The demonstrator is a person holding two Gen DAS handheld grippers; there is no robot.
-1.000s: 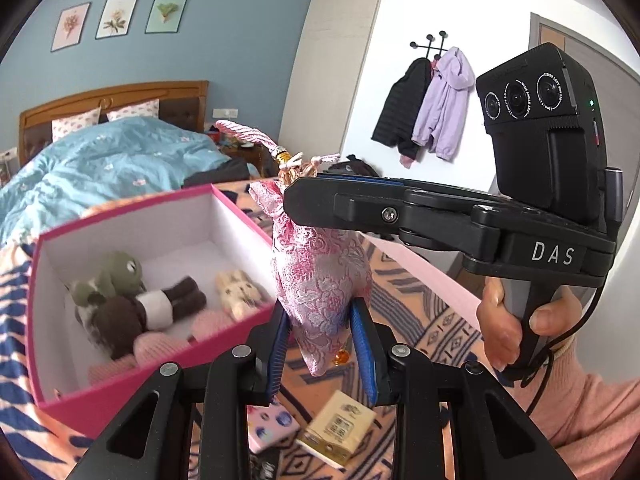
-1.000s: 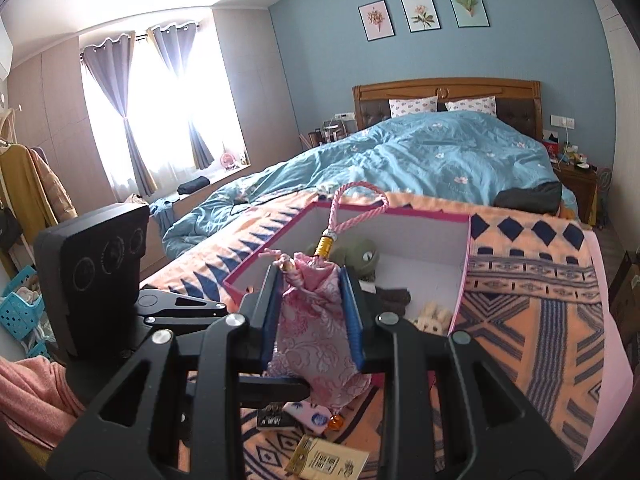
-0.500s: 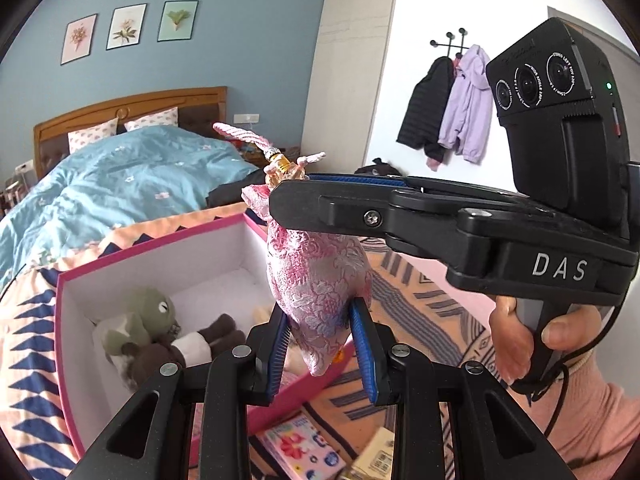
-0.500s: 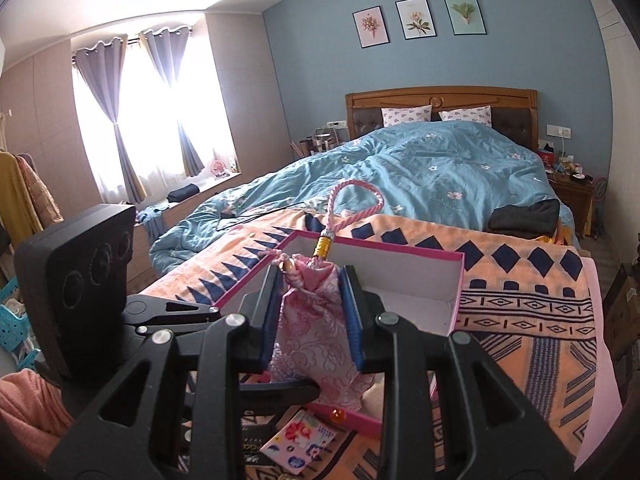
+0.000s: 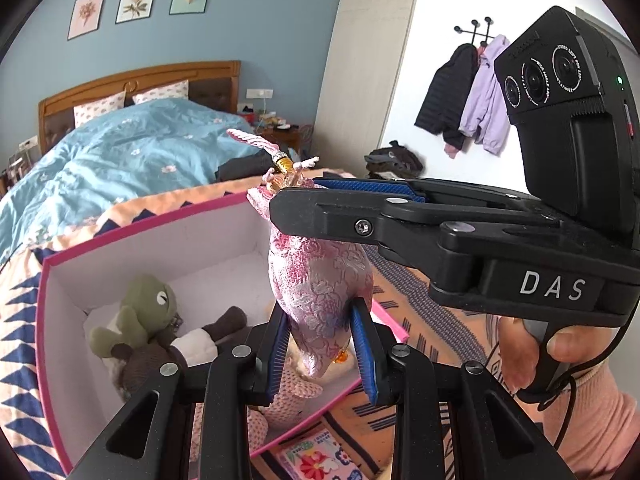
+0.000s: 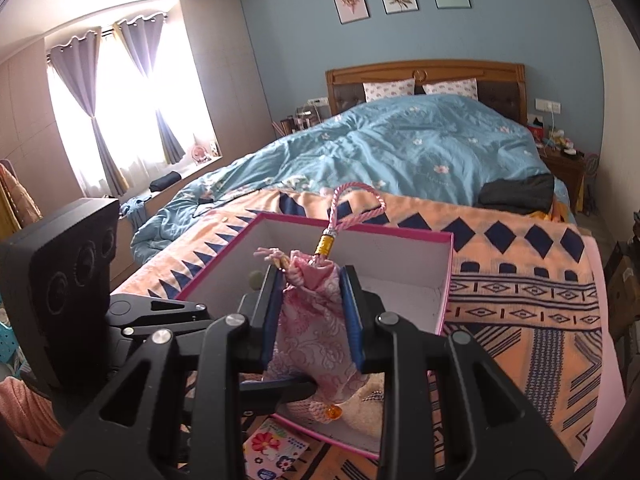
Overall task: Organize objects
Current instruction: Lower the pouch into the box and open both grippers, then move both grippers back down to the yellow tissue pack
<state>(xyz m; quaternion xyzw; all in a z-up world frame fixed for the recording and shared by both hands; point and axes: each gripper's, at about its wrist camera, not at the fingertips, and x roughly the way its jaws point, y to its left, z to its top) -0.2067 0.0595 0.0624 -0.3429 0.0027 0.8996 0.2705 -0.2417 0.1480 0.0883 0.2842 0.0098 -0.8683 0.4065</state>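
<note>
Left wrist view: both grippers, left gripper [image 5: 322, 346] and right gripper [image 6: 312, 312], clamp the pink pouch [image 5: 320, 276] (soft, light, deformable); neck grip best.

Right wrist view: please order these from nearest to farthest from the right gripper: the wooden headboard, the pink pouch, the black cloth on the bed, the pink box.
1. pink pouch, clamped in the right gripper.
2. pink box, directly beyond and below.
3. black cloth, right side, on the bed.
4. wooden headboard, at the far wall.
</note>
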